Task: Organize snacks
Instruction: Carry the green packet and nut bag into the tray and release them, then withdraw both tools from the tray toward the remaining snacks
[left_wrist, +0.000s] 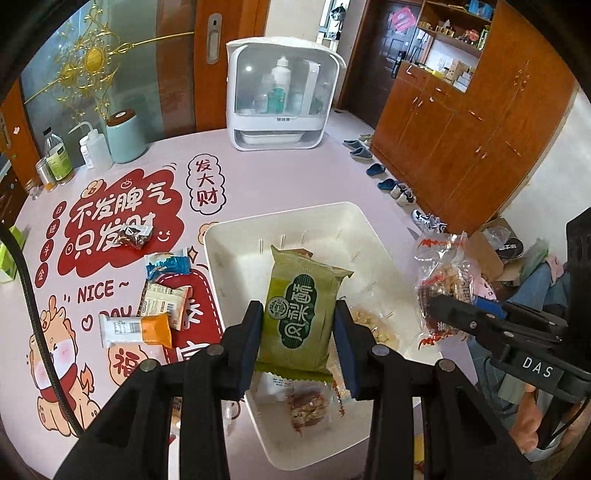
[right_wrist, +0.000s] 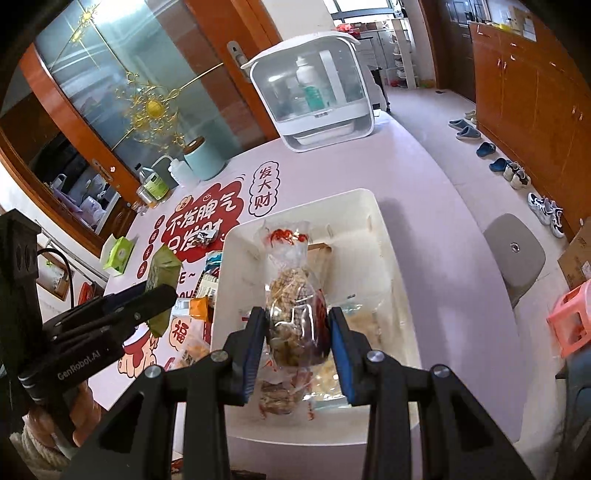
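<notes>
We are clamping the left gripper (left_wrist: 298, 325) on a green pineapple-cake packet (left_wrist: 301, 306), holding it upright above the white plastic bin (left_wrist: 236, 236). We are squeezing the right gripper (right_wrist: 297, 343) around a clear bag of nut brittle (right_wrist: 295, 314), also over the bin. Wrapped snacks are lying on the bin's floor. On the pink printed tablecloth (left_wrist: 258, 177) beside the bin, an orange-and-white bar (left_wrist: 136, 328), a beige packet (left_wrist: 162, 299) and a blue packet (left_wrist: 166, 264) are waiting.

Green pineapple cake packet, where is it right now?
The green packet is clamped between the left gripper fingers, held above the white bin; the right wrist view shows it at left.
</notes>
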